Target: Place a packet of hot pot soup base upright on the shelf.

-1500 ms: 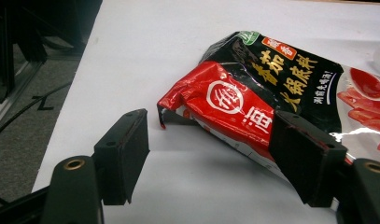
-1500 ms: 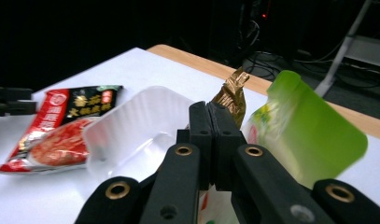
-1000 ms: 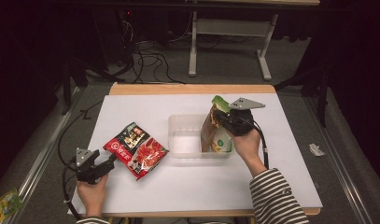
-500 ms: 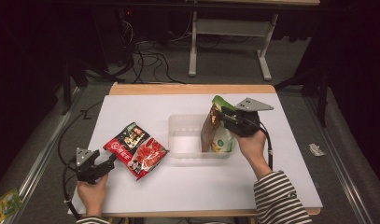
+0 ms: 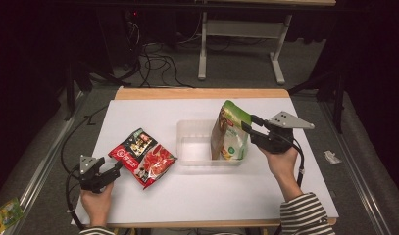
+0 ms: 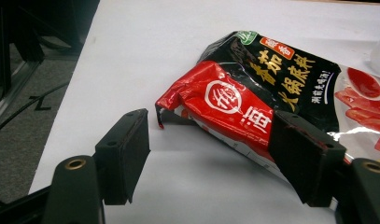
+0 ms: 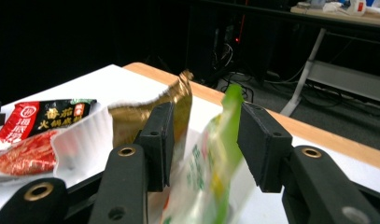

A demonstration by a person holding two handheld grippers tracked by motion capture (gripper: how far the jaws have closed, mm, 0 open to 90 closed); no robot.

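So the green pouch stands upright at the right end of the clear tub, mid-table; the right gripper sits at its top edge, and its jaws have just been opening, the pouch top loose between them with nothing pinched. Over on the left, the left gripper rests wide open, straddling the near corner of the red sachet lying flat beside the tub.

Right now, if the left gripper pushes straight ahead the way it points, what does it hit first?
Most likely the red and black sauce packet lying flat on the white table. The left gripper has its jaws open, aimed at the packet's near red corner; one jaw already overlaps that edge, though depth is unclear.
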